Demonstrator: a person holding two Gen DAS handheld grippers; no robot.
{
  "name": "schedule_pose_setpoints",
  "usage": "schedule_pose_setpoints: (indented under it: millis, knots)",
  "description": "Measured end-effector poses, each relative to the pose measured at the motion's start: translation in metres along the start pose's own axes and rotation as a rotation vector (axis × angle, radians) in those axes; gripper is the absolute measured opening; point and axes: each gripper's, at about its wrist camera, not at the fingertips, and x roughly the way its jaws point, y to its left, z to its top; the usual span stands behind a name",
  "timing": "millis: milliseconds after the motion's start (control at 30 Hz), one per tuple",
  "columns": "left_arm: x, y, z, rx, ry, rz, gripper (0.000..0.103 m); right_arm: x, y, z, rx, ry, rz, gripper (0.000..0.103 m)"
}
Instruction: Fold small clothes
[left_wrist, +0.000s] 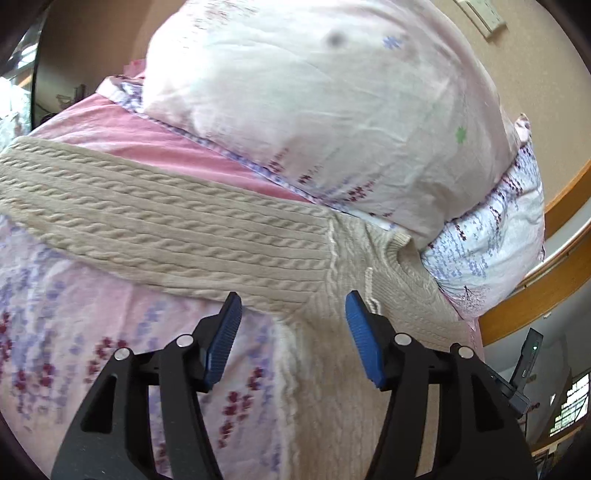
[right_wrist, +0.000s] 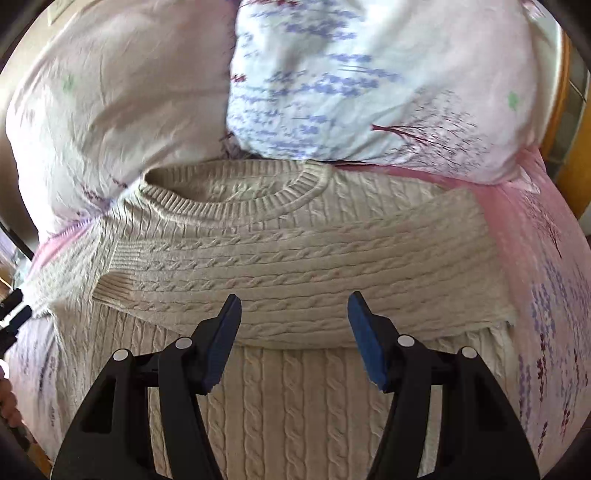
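Bed filling both views, floral sheet (right_wrist: 546, 295) in pink and lilac serving as the folding surface, soft and a bit rumpled, so nothing is lying dead flat. Wooden bed frame (left_wrist: 535, 291) curving past at the right edge of the left wrist view, beige wall behind.

Two big pillows (right_wrist: 351, 81) are sitting at the head of the bed, crowding the sweater's top; the neckline is butting right up against them, probably because the garment is laid lengthwise to leave room for folding toward the foot.

Beige cable-knit sweater (right_wrist: 295, 406) is lying face up on the sheet, ribbed collar (right_wrist: 236, 192) toward the pillows. In the right wrist view one sleeve (right_wrist: 295, 280) is lying folded across the chest, cuff at the left side. In the left wrist view the other sleeve (left_wrist: 155, 221) is stretching straight out sideways over the sheet, not yet folded in. Judging by that, the fold is about one sleeve in.

Left gripper (left_wrist: 293, 321) is hovering above the shoulder seam, jaws standing roughly half apart, nothing between the blue pads, no cloth touching them. Right gripper (right_wrist: 293, 321) is hanging over the folded sleeve's lower edge, jaws likewise parted about halfway, holding nothing. Likely next call: the outstretched sleeve.
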Motion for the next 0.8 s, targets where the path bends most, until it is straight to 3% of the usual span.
schedule_pose_setpoints:
  millis: [133,200,367,633,800]
  knots:
    - [-0.023,0.050,0.005,-0.135,-0.017,0.064,0.057,0.032,0.029,-0.007,-0.117,0.073,-0.077,0.065]
    - [-0.027,0.070,0.006,-0.199,-0.019,0.079,0.057,0.031,0.030,-0.012,-0.127,0.031,-0.108,0.070]
    - [-0.024,0.103,0.011,-0.361,-0.051,0.059,0.051,0.015,0.010,-0.012,-0.023,0.050,-0.021,0.071]
    - [-0.017,0.137,0.017,-0.590,-0.150,0.036,0.035,0.003,-0.010,-0.014,0.006,0.034,-0.004,0.073]
    - [-0.021,0.150,0.022,-0.643,-0.210,0.045,0.032,0.001,-0.018,-0.017,0.021,0.033,0.025,0.073]
